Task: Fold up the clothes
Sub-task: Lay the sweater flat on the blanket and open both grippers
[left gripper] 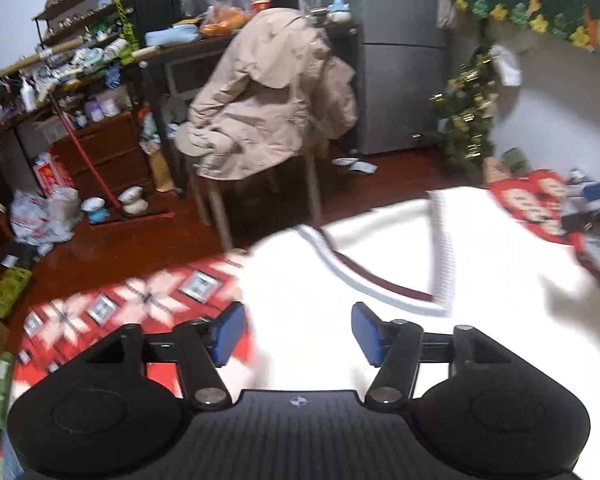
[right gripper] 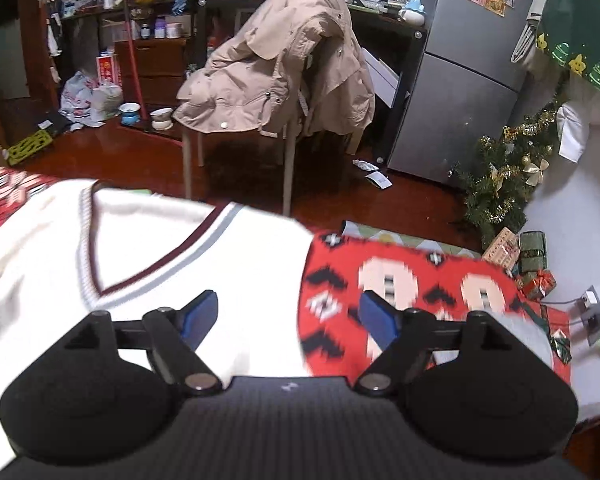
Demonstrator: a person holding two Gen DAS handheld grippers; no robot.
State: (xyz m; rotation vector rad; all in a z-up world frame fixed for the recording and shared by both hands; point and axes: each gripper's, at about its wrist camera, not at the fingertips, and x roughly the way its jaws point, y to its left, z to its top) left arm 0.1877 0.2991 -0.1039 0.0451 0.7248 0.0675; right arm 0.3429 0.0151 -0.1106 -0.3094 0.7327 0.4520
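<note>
Gift-wrapped boxes (right gripper: 534, 258) appear only rightward.

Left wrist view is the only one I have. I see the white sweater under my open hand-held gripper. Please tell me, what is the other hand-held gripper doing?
Observer: The right hand-held gripper is open too and grips nothing. It sits over the right-hand edge of the white sweater.
Operator: What lies past that edge?
Observer: A red patterned cloth with black and cream figures, under the sweater. Your left hand-held gripper sits over the opposite edge.
Operator: Anything on the floor on that side?
Observer: Yes, small wrapped gift boxes beside a little decorated tree.
</note>
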